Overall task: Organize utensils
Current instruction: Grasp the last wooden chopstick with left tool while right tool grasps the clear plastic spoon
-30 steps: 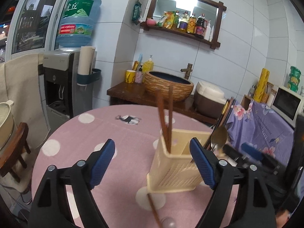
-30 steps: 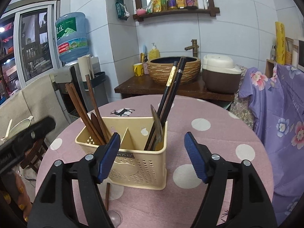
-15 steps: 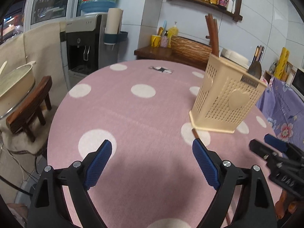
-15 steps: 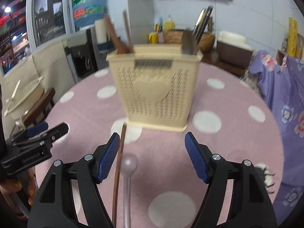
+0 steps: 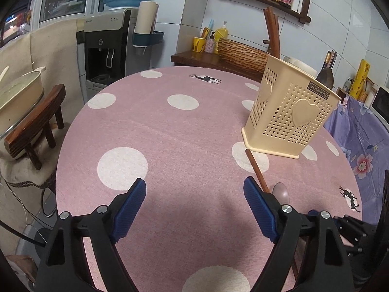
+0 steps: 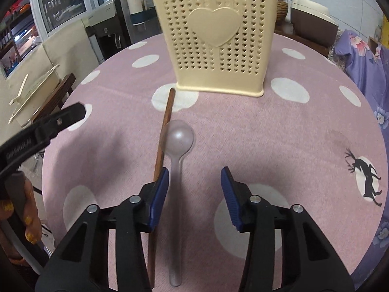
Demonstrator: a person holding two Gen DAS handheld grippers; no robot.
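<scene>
Centrally, on the pink dotted tablecloth (image 6: 243, 126), a clear plastic spoon (image 6: 178, 141) lies flat with its bowl toward the cream utensil holder (image 6: 214, 39) and its handle running back toward the camera. A brown chopstick (image 6: 164, 131) lies just beside the spoon on its left, touching or nearly touching the bowl; its far tip ends close to the holder's base.

The right gripper (image 6: 194, 194) hovers low over the spoon handle with its jaws closing. The handle lies between them, close to the left pad; the pads do not press on it. The chopstick passes under the left finger.

The left gripper (image 5: 194, 209) is spread wide over bare cloth with nothing between its jaws. Its right finger hides part of the chopstick (image 5: 255, 168) and sits near the spoon bowl (image 5: 280, 191).

The holder (image 5: 289, 112) stands upright, with brown chopsticks (image 5: 272, 34) in one side and dark utensils (image 5: 327, 73) in the other.

Beyond the table stand a water dispenser (image 5: 107, 46), a wooden stool (image 5: 36, 121) and a purple floral cloth (image 6: 364, 63).
</scene>
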